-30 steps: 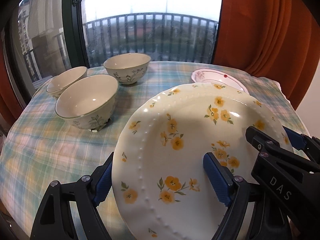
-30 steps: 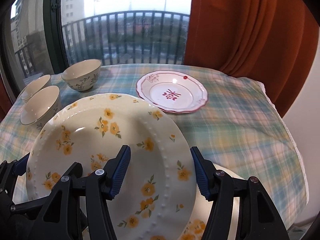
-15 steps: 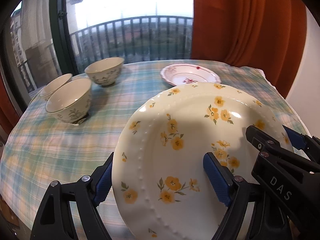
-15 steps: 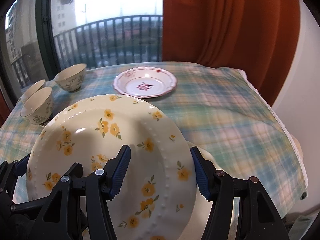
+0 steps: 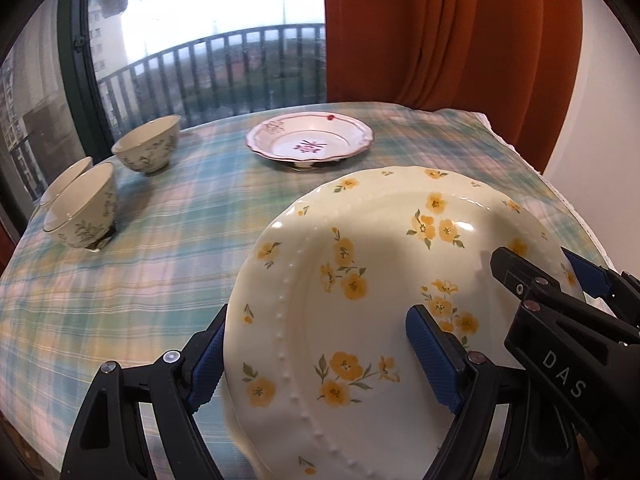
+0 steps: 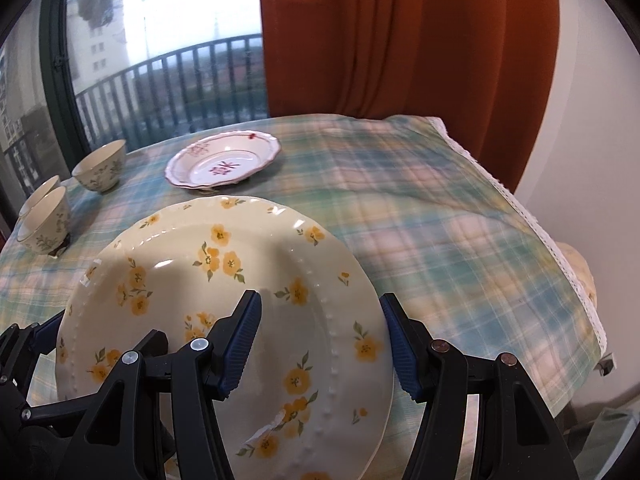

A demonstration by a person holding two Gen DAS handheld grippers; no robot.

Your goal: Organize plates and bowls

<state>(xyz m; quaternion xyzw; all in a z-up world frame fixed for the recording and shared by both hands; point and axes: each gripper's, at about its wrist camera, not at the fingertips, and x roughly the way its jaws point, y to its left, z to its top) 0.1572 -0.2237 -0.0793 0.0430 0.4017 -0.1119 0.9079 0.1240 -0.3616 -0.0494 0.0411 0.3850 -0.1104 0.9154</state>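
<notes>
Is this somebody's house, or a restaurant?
Most likely a home, in an upstairs flat: a table with a checked tablecloth, an orange curtain, and a window onto a balcony railing with buildings beyond.

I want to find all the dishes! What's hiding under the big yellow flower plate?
The yellow flower plate is held up by both grippers, above the checked tablecloth. Only cloth shows around it; whatever lies directly beneath is covered.

We see a big cream plate with yellow flowers [image 5: 360, 300] up front over the checked tablecloth [image 5: 160, 272]. Behind it sits a white dish with a red rim [image 5: 310, 144]. Three small leafy bowls [image 5: 148, 148] sit far left.
</notes>
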